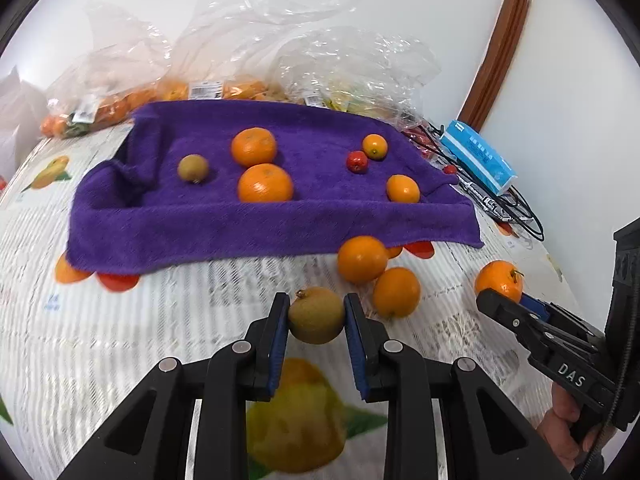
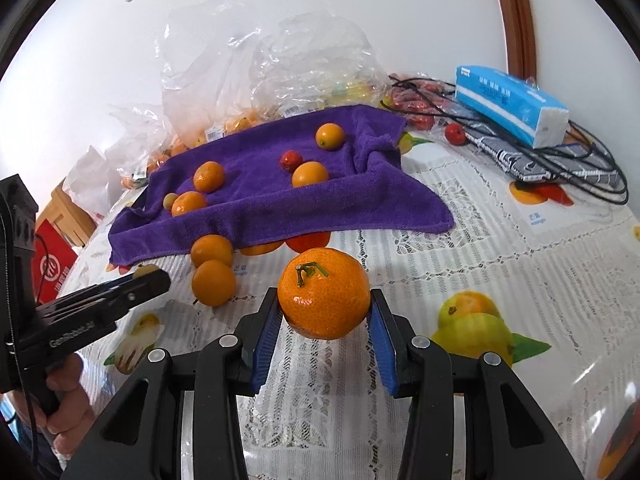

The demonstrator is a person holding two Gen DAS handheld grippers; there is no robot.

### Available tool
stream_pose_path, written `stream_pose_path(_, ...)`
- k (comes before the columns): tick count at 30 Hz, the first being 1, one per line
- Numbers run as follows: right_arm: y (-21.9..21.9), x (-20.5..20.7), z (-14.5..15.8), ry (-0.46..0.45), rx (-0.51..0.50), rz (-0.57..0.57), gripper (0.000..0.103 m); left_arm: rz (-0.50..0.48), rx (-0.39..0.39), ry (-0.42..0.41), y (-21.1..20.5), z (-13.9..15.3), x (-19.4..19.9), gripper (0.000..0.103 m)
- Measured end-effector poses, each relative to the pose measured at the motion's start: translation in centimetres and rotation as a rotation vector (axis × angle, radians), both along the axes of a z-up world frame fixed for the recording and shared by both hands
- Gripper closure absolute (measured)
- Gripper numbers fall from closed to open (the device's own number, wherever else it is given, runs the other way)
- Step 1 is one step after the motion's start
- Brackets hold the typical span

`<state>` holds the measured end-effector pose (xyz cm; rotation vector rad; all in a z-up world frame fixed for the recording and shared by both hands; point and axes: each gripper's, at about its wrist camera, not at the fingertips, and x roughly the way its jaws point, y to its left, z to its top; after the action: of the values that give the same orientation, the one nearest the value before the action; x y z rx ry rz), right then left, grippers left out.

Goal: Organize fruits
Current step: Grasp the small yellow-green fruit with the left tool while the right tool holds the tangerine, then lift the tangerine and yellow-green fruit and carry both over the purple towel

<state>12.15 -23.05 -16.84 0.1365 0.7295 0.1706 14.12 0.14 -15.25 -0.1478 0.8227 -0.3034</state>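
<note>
Fruit pictures cover the tablecloth [image 2: 500, 248]. Left gripper [image 1: 316, 316] squeezes a brown fruit [image 1: 316, 315]; right gripper [image 2: 325, 308] squeezes a mandarin [image 2: 324, 294]. Two oranges [image 1: 378, 276] sit between them, by the purple towel's [image 1: 248, 216] near edge. Plastic bags [image 1: 280, 44] crowd the far edge.

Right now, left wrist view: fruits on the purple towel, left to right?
On the purple towel: brown kiwi-like fruit → back orange and front orange (overlapping in x) → small red fruit → small back orange → right front orange.
</note>
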Motion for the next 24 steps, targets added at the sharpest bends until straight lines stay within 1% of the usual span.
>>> stream_pose_path(3, 0.6, -0.3, 0.2, 0.007, -0.011, 0.006, 0.060, 0.015, -0.007, 0.004, 0.8, 0.3, -0.3, 0.077)
stream_pose_path(6, 0.9, -0.7, 0.9, -0.001, 0.001, 0.009, 0.060, 0.034, -0.014, -0.013, 1.8, 1.4, -0.7, 0.077)
stream_pose_path(10, 1.6, -1.3, 2.9, -0.043, -0.005, 0.011, 0.060, 0.050, -0.018, -0.054, 2.6, 3.3, -1.3, 0.077)
stream_pose_path(14, 2.3, -2.3, 5.0, -0.087, -0.019, 0.018, 0.060, 0.061, -0.013, -0.078, 3.0, 4.8, -2.0, 0.077)
stream_pose_path(19, 2.9, -3.3, 6.9, -0.127, -0.043, 0.013, 0.060, 0.075, -0.023, -0.090, 3.3, 5.8, -2.6, 0.077)
stream_pose_path(21, 2.9, -3.8, 7.4, -0.136, -0.047, 0.009, 0.060, 0.074, -0.031, -0.087, 3.4, 6.1, -2.9, 0.077)
stream_pose_path(24, 2.8, -4.1, 7.9, -0.142, -0.051, -0.003, 0.060, 0.075, -0.031, -0.107, 3.4, 6.8, -3.4, 0.077)
